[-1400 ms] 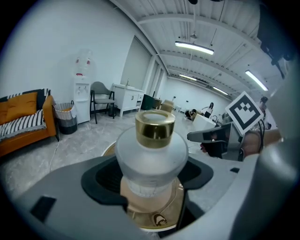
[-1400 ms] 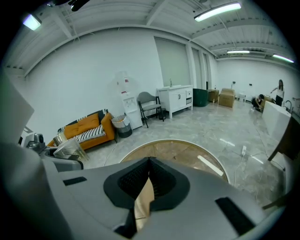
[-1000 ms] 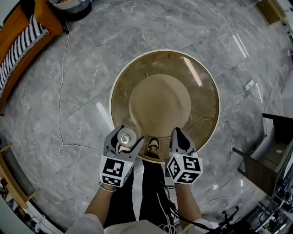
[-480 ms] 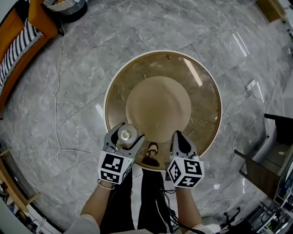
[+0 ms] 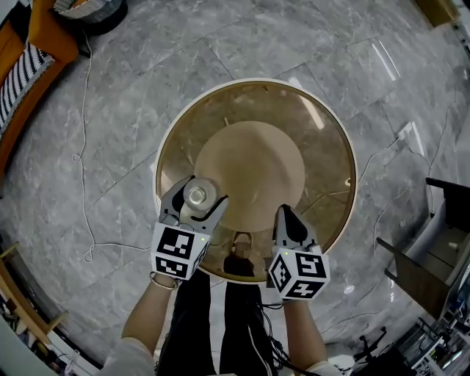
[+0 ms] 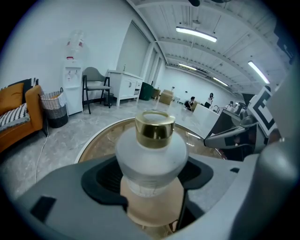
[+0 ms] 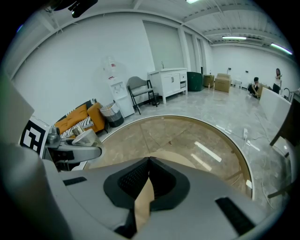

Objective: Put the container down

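A frosted white container (image 6: 151, 159) with a gold cap (image 6: 154, 129) stands upright between the jaws of my left gripper (image 5: 195, 200), which is shut on it. In the head view the container (image 5: 197, 196) hangs over the near left part of a round glass table (image 5: 327, 183) with a tan disc base (image 5: 253, 167) showing through the top. My right gripper (image 5: 286, 218) is over the table's near right part, jaws shut with nothing between them. In the right gripper view its closed fingertips (image 7: 149, 161) point across the glass top (image 7: 187, 140).
Grey marble floor (image 5: 132, 95) surrounds the table. A thin cable (image 5: 82, 154) trails on the floor at the left. An orange sofa with a striped cushion (image 5: 22, 66) and a basket (image 5: 81, 10) are at the far left. A dark chair or shelf (image 5: 429, 250) stands at the right.
Both grippers have moved forward over the table. The left one, still holding the container, has gone from the near rim to further in over the glass.
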Available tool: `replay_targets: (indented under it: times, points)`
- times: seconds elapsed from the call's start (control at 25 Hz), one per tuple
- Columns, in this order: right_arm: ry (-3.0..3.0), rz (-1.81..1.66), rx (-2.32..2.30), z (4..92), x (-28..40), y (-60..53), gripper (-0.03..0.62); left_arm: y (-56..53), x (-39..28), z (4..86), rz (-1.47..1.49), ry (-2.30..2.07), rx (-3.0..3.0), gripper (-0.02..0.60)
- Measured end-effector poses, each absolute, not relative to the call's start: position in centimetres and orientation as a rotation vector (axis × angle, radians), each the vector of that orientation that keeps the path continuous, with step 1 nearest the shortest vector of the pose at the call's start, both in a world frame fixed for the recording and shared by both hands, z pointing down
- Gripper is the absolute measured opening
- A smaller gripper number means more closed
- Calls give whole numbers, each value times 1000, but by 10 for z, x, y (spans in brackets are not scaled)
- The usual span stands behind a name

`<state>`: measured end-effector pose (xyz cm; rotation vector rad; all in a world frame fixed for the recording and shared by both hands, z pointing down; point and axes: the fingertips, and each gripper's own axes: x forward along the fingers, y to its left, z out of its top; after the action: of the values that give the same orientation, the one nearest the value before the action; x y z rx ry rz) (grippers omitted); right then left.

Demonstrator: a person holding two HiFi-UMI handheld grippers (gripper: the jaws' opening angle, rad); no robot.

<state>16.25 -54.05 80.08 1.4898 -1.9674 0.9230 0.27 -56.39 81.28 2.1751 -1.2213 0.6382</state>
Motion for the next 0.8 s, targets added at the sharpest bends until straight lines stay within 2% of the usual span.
replay_targets:
  times: [0.8]
  points:
    - [-1923,956,1458,837,182,-572,23,-630,18,859,734,-1237,2210,337]
